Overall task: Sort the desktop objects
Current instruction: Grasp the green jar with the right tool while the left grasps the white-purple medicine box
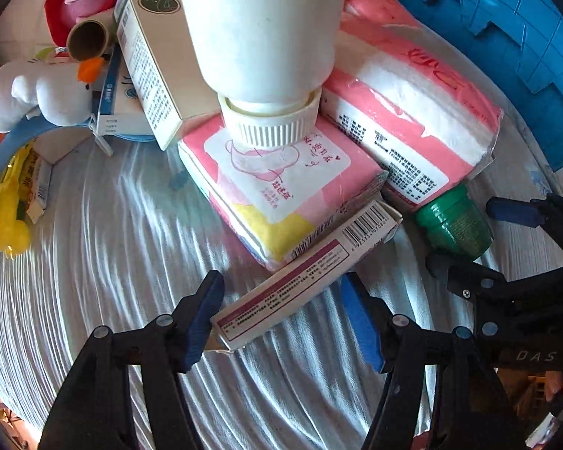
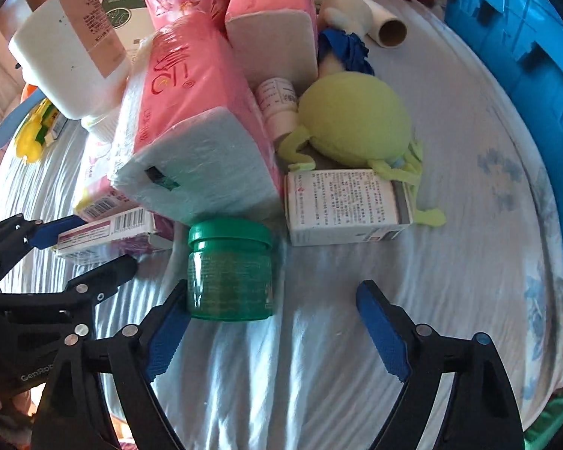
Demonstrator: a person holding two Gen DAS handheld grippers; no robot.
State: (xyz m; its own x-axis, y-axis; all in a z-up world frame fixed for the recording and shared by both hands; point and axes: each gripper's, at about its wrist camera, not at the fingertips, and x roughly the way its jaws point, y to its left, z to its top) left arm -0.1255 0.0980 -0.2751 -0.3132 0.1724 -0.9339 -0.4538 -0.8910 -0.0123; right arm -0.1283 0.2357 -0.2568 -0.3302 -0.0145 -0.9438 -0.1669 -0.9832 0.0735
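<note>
My left gripper (image 1: 281,315) is open around the near end of a long white and maroon box (image 1: 304,273); its left pad touches the box. The box leans on a pink tissue pack (image 1: 277,176), on which an upturned white bottle (image 1: 262,37) stands. My right gripper (image 2: 274,333) is open; its left pad touches a green jar (image 2: 229,270) that stands on the cloth. The jar (image 1: 454,225) and right gripper (image 1: 506,240) also show in the left wrist view. The left gripper (image 2: 82,243) and box (image 2: 109,236) show in the right wrist view.
A blue crate (image 2: 525,75) stands at the right. Large pink tissue packs (image 2: 191,112), a green plush (image 2: 353,120), a white medicine box (image 2: 345,206), a small bottle (image 2: 277,105), a cardboard tube (image 2: 390,30), a white plush (image 1: 37,93) and yellow clips (image 1: 7,217) crowd the cloth.
</note>
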